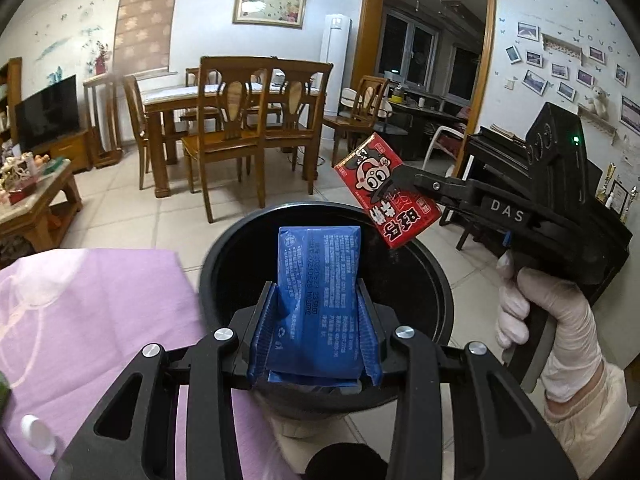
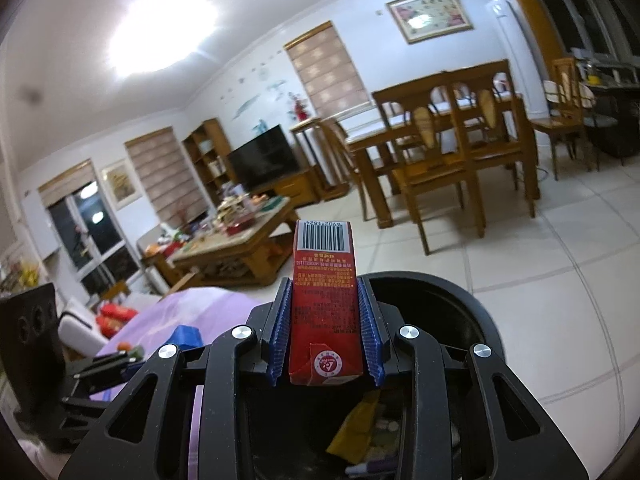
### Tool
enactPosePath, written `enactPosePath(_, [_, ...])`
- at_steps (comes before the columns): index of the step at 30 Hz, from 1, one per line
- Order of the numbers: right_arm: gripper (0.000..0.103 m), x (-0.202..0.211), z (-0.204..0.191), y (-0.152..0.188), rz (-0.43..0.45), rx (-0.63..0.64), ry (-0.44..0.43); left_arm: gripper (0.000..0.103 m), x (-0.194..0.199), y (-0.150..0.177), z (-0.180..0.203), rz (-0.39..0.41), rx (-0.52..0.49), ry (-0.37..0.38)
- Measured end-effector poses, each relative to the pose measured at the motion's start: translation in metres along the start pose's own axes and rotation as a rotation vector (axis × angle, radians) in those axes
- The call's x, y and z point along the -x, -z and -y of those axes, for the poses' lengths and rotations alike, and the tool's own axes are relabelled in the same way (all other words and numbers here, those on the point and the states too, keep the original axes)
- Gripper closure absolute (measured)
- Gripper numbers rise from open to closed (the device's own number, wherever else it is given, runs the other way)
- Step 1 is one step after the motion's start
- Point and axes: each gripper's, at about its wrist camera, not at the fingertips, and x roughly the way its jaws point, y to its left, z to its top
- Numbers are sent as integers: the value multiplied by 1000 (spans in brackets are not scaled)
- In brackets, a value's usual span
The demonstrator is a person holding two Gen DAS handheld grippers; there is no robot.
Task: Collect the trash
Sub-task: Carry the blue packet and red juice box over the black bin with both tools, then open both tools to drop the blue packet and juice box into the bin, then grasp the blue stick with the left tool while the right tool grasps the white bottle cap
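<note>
Together, both grippers hang over a round black trash bin [image 1: 224, 264] standing on a pale tiled floor. From the left wrist, the left gripper [image 1: 316, 312] is clamped on a blue drink carton [image 1: 316, 280], held lengthwise above the bin's open mouth. Only this view shows the right gripper [image 1: 404, 188] from outside: a gloved hand [image 1: 560, 328] grips its handle, and its jaws pinch a red milk carton [image 1: 380, 192] with a cartoon face over the bin's far right rim. A purple cloth [image 1: 100, 312] lies just left of the bin.

From the right wrist, the red carton's barcode side faces the camera. This view alone looks into the bin, where a yellow wrapper [image 2: 356, 428] and other scraps lie. The gripper frame blocks much of the bin's inside. Beyond stand a cluttered coffee table [image 2: 236, 236], a television [image 2: 264, 160] and a wooden dining table [image 2: 440, 128] with chairs.
</note>
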Motion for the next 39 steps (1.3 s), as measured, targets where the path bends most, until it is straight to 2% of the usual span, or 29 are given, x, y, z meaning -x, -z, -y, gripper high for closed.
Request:
enactPosePath(4, [71,-4,23,6,-11,-28,17,65,-15,0,10,-23,-7,7])
enactPosePath(8, [70,-10,23,9,-20,-48,33,65,-26,-1,12,-45,-7,17])
enactPosePath(12, [68,-15,29,9,-26,-66,26,59,-35,-6,14,-56,-5,-3])
enactPosePath(13, [66,-16,28,8,-27,-65,21,51,-34,-6,15,-54,-6,-9])
enactPosePath(14, [54,-14,27,6,-22,-64,26,44,-31,-6,12,-52,-7,-15])
enactPosePath(15, [42,-13,27,6,-16,-65,26,28,-29,-5,13,-47,-9,-24])
enactPosePath(16, [39,-10,28,6,-5,-74,17,21,-26,-6,15,-33,-13,-36])
enactPosePath(18, [36,-5,26,5,8,-80,9,19,-22,-7,18,-18,-21,-38])
enactPosePath(19, [35,-4,25,5,10,-73,11,13,-21,-6,19,-18,-24,-41])
enactPosePath(21, [26,-1,22,4,20,-64,10,5,-16,-5,20,-5,-34,-58])
enactPosePath(26, [5,10,12,6,42,-73,29,5,-14,-5,27,-8,-60,-67])
enactPosePath(39, [5,13,-23,5,13,-30,18,5,12,-1,37,33,-116,-95])
